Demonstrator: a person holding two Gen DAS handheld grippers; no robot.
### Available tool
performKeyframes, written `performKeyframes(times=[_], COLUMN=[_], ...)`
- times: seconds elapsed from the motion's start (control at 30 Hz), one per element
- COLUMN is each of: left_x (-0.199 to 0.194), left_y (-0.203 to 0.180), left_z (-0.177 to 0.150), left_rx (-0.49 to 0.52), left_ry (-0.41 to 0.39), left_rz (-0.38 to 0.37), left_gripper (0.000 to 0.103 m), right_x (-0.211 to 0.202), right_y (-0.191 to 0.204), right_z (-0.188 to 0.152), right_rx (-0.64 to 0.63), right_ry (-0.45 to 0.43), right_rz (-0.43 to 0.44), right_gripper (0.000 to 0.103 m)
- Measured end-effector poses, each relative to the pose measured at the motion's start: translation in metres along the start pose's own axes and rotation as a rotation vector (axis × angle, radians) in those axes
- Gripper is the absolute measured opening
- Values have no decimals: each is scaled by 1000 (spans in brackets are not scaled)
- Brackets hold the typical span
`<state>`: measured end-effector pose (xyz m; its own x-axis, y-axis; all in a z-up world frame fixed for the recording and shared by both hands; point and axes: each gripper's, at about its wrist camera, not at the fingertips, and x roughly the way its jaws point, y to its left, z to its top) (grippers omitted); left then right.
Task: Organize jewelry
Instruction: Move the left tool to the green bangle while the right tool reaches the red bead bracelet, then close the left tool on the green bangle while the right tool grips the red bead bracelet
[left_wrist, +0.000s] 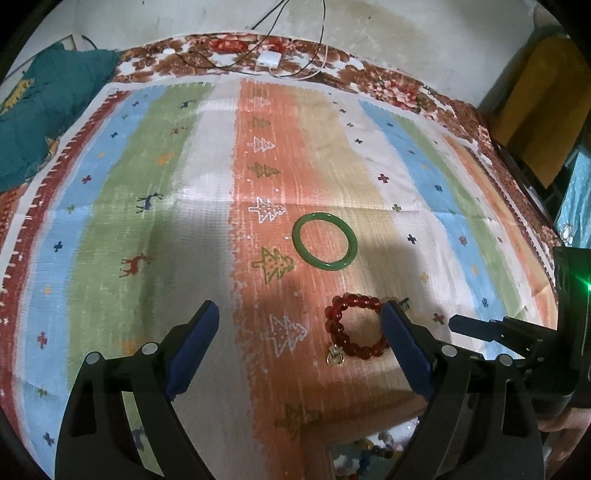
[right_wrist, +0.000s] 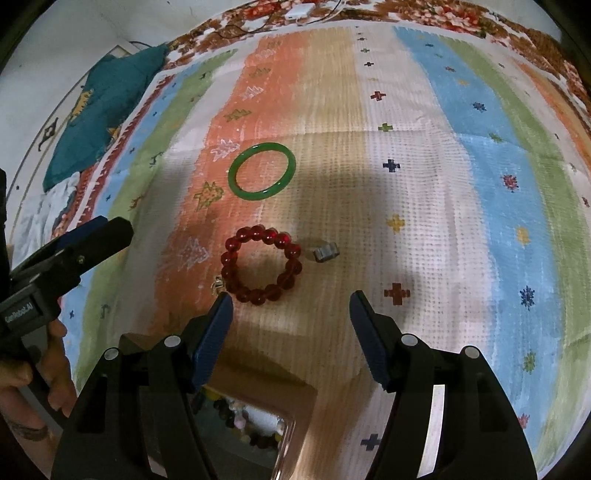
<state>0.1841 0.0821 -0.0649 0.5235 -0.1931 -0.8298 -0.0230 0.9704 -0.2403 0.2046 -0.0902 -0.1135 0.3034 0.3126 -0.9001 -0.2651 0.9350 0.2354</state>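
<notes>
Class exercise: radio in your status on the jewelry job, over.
Left gripper open, empty. Right gripper open, empty, near red bracelet. Green bangle beyond, loose on cloth. Small ring beside bracelet; nothing blocking.

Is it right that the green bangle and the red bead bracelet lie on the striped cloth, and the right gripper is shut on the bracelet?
Not quite. The right wrist view shows the right gripper open, just short of the red bead bracelet. The green bangle and bracelet do lie on the striped cloth.

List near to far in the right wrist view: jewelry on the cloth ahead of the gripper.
Right gripper → red bead bracelet → green bangle. The small grey piece sits level with the bracelet, so it's left out.
</notes>
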Motion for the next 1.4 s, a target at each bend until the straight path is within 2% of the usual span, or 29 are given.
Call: performKeyframes(times=[0.23,0.8,0.83,0.87,1.13,1.4], left_x=[22,76,78,81,103,120], left_y=[3,5,4,3,0,-2], left_z=[12,36,38,39,47,54], left_rx=[-5,-10,-3,4,47,108], left_ry=[30,97,98,100,115,128], left_rz=[-29,-39,-29,-15,46,46], left_gripper=[88,86,86,86,76,67], right_x=[12,35,36,38,53,60], right_y=[-5,-6,-5,-5,-4,1], right_z=[6,19,19,20,23,28], right_rx=[4,-19,-26,-31,-42,-55], right_ry=[24,67,69,75,111,132], right_rz=[-2,-15,-19,-25,-43,-57], right_gripper=[66,65,64,58,56,50])
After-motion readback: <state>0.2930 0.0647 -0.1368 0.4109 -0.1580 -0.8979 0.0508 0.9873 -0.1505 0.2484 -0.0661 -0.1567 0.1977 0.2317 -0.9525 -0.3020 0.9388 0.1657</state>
